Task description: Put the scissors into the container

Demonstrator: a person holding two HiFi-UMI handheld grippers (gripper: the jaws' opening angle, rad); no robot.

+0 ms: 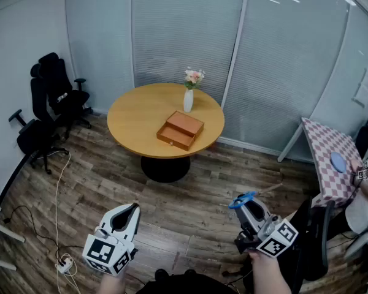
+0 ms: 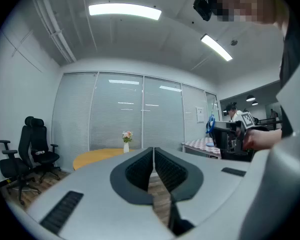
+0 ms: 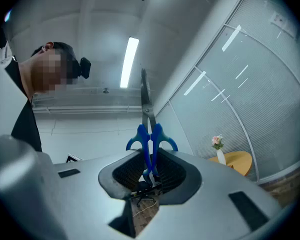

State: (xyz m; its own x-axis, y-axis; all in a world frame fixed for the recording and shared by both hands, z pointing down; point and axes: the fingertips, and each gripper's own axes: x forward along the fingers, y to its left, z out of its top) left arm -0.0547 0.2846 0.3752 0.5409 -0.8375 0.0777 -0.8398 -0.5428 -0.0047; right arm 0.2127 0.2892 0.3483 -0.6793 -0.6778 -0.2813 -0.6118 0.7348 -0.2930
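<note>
The right gripper (image 1: 250,212) pinches blue-handled steel scissors (image 3: 149,140) by the handles, with the blades running out along its jaws. The open orange-brown wooden box (image 1: 180,129) sits far ahead and to the left on the round yellow table (image 1: 132,118), well apart from both grippers. The left gripper (image 1: 126,218) is pressed together and empty.

Blue plastic-handled metal scissors (image 3: 146,144), matt wooden container (image 1: 185,123), smooth wooden table (image 1: 135,118), wood-plank floor (image 1: 190,216)
</note>
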